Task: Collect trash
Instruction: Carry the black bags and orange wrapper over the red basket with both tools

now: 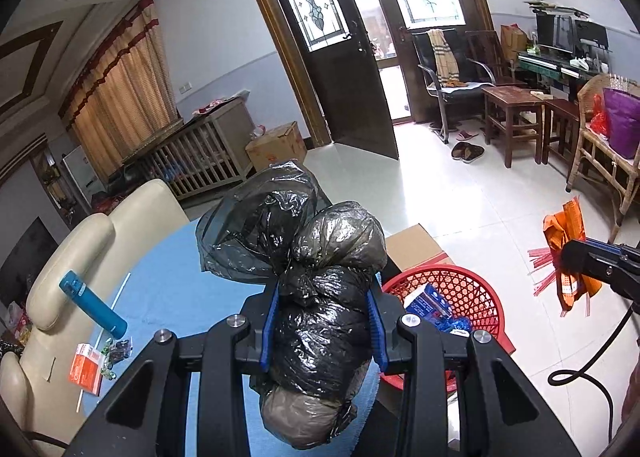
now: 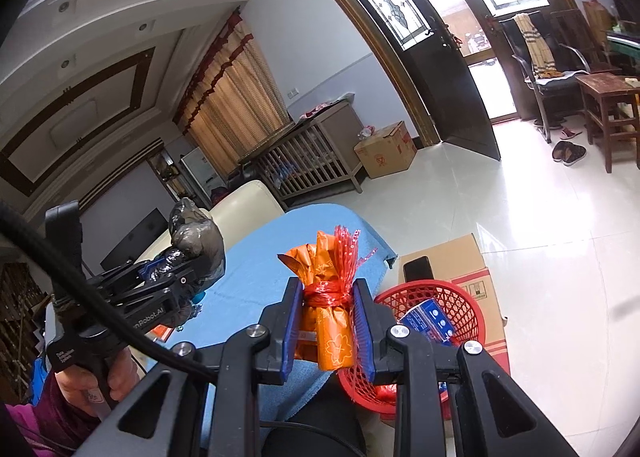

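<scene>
Both hands full here. Left hand-held gripper [image 1: 322, 321] is clamped on a knotted black trash bag [image 1: 320, 297], held up above the blue worktop [image 1: 168, 289]. Right hand-held gripper [image 2: 326, 321] is squeezing an orange bag tied with red string [image 2: 328, 309], just left of the red basket [image 2: 456, 297] past the worktop's right edge.

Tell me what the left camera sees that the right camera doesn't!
Only the left wrist view shows the blue bottle, the orange packet on the blue table, and the wicker chair. Only the right wrist view shows the person's hand and the ceiling lights. Both show the red basket, the black bag bundle in the left tongs, and the orange bundle in the right tongs.
</scene>
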A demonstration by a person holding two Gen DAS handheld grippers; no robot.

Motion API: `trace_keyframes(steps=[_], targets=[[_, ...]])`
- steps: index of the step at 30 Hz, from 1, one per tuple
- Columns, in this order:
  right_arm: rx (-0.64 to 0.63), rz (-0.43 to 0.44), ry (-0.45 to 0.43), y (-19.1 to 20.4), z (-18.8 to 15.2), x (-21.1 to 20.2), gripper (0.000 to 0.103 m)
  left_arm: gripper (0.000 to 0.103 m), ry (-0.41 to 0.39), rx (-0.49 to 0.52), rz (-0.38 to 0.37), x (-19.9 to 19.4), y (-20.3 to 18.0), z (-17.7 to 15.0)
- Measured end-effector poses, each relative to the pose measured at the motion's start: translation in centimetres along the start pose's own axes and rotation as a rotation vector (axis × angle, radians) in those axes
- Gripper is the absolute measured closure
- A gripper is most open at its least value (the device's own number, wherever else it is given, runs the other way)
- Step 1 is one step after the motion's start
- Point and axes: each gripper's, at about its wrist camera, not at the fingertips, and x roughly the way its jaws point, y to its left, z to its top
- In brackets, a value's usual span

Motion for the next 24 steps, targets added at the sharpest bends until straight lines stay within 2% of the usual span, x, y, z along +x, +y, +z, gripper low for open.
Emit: trace_keyframes(steps=[24], targets=[[0.022,-0.016,0.009,-0.1,0.2,-0.6,0.076,0.064,0.03,0.0,-0.036,1.3,0.7,0.0]])
